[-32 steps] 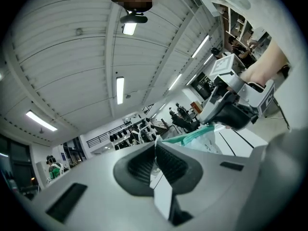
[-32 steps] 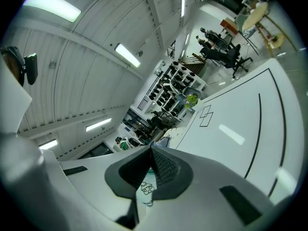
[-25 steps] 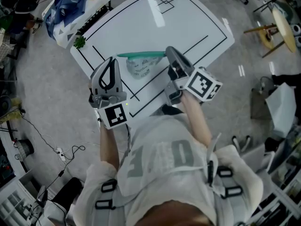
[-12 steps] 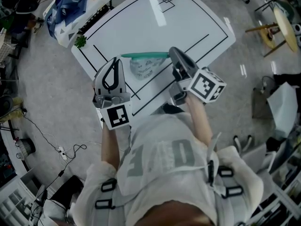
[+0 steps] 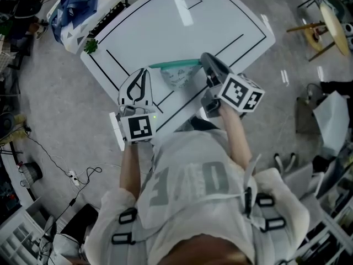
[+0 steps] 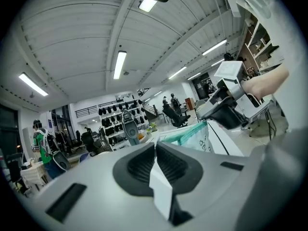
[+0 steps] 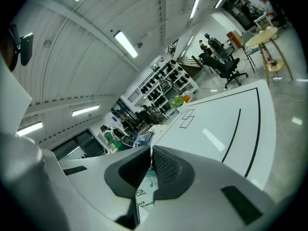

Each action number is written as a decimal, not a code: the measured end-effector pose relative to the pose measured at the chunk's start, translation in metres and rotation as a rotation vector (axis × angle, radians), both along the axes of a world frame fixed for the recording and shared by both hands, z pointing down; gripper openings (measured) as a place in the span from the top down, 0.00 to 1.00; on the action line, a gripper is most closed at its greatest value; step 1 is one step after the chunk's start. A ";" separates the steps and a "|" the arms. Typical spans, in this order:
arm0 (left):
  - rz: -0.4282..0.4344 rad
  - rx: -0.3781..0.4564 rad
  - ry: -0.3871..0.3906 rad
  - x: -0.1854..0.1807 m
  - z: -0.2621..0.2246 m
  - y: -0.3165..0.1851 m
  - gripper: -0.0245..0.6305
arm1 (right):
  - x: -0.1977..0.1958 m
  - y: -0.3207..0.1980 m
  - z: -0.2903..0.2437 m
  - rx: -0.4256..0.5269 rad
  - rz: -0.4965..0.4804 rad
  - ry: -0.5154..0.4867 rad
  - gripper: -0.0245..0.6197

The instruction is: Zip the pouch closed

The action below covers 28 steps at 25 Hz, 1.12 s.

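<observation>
Right tongs (image 7: 150, 161) pressed together on right end of pouch (image 5: 177, 77), at its teal zip (image 5: 174, 64). Clear printed body hung below; whether it touched desk (image 5: 182, 26) unclear. Left tongs (image 6: 155, 150) pressed together on nothing, near zip's left end, pouch ahead of them and apart. Pouch sat between both tongs, over near part of white, black-lined desk.

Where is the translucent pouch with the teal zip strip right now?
In the head view the translucent pouch is at the white table's near edge, between the left gripper and the right gripper, each shut on an end.
</observation>
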<state>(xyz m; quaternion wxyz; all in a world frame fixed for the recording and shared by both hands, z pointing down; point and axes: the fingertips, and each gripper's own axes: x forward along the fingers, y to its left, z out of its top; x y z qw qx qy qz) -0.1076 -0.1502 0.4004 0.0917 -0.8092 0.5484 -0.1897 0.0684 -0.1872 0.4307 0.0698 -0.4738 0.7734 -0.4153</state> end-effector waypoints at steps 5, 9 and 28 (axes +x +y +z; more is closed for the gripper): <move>-0.039 -0.051 0.054 -0.006 0.016 -0.017 0.94 | 0.002 -0.014 0.004 0.052 0.011 0.080 0.95; -0.039 -0.055 0.046 0.000 0.022 -0.031 0.94 | 0.010 -0.025 0.006 0.085 0.044 0.181 0.95; -0.068 -0.059 0.133 -0.010 0.022 -0.046 0.76 | 0.010 -0.032 -0.005 0.188 0.051 0.340 0.70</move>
